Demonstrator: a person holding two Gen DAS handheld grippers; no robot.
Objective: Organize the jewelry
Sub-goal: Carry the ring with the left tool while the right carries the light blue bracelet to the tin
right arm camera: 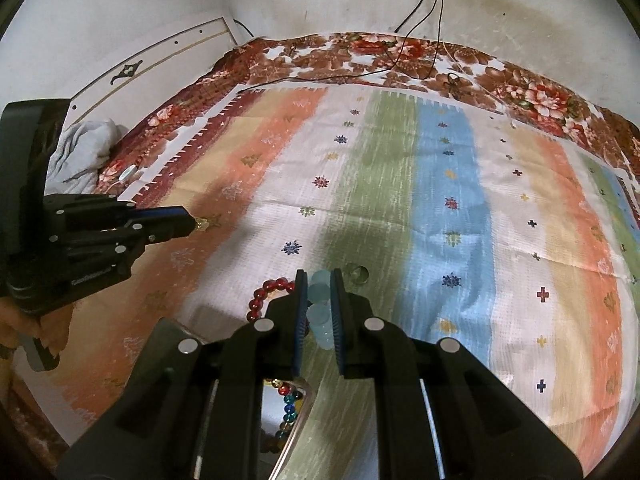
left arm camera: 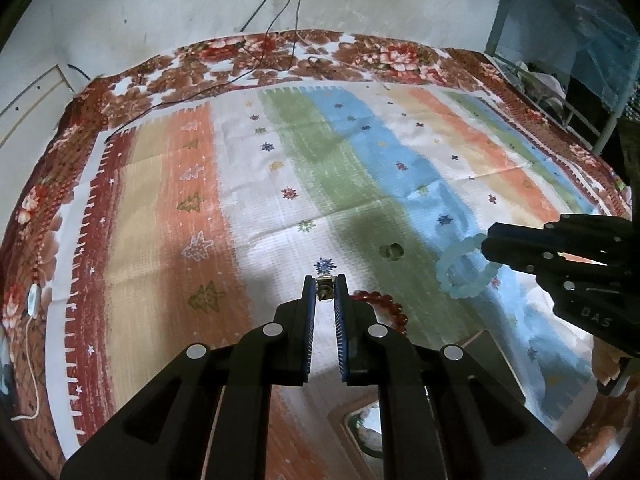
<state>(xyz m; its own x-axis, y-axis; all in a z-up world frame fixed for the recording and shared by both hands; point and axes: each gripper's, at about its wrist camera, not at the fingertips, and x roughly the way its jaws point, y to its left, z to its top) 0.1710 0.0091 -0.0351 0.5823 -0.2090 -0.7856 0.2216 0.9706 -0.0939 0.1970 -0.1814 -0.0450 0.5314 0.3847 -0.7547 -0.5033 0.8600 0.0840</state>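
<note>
My left gripper (left arm camera: 325, 290) is shut on a small gold ring (left arm camera: 324, 289) and holds it above the striped cloth; it also shows at the left of the right wrist view (right arm camera: 196, 222). My right gripper (right arm camera: 319, 296) is shut on a pale blue bead bracelet (right arm camera: 320, 312), which hangs as a loop in the left wrist view (left arm camera: 464, 268). A red bead bracelet (right arm camera: 266, 292) lies on the cloth just left of my right fingers. A metal ring (right arm camera: 357, 273) lies on the green stripe. A multicoloured bead bracelet (right arm camera: 289, 404) lies in a tray (right arm camera: 298, 420) under my right gripper.
The striped cloth (left arm camera: 360, 168) covers a bed with a floral blanket (left arm camera: 240, 64) at its far edge. Black cables (right arm camera: 400, 52) run down the wall onto the blanket. A grey bundle of fabric (right arm camera: 86, 148) lies at the left. A blue metal rack (left arm camera: 560, 60) stands at the right.
</note>
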